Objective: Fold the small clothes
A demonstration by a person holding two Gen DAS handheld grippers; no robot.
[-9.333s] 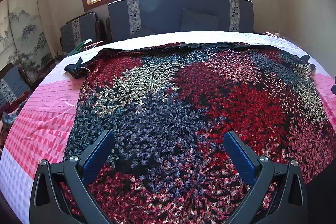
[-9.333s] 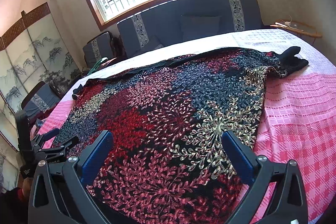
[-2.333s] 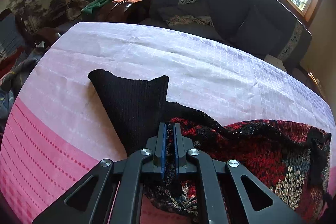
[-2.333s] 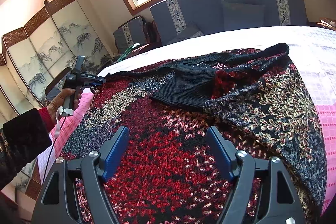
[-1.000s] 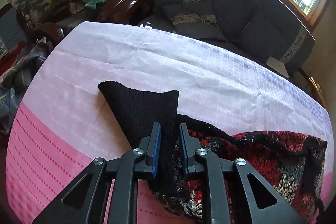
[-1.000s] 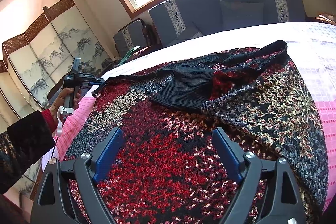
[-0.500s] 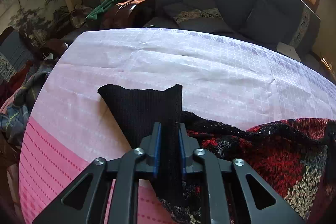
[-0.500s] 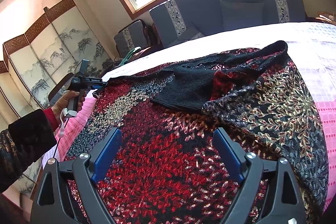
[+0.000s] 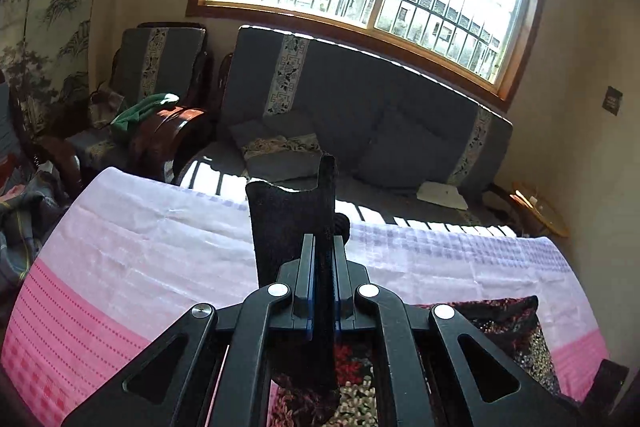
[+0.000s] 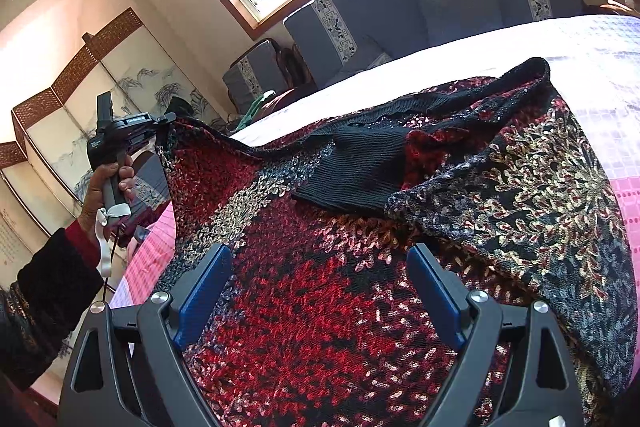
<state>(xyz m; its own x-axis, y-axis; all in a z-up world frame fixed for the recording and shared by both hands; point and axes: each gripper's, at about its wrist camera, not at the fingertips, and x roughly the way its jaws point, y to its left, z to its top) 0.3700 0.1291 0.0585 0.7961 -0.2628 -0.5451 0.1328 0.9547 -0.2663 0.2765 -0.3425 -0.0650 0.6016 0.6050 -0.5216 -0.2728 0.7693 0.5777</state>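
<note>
- Where the left gripper (image 9: 322, 281) clamps it, the black cuff (image 9: 294, 223) stands upright between the pressed-together fingers, hiding the cloth just behind it; the cuff's lower end is lost under the gripper body.
- Lifted clear of the pink-and-white bench (image 9: 120, 267), that cuff belongs to the red-and-black patterned sweater (image 10: 320, 287), whose near edge is cut off.
- Over the sweater's middle, the right gripper (image 10: 320, 287) hovers spread wide, pinching nothing.
- Already folded inward, the other black cuff (image 10: 360, 167) lies on the sweater.
</note>
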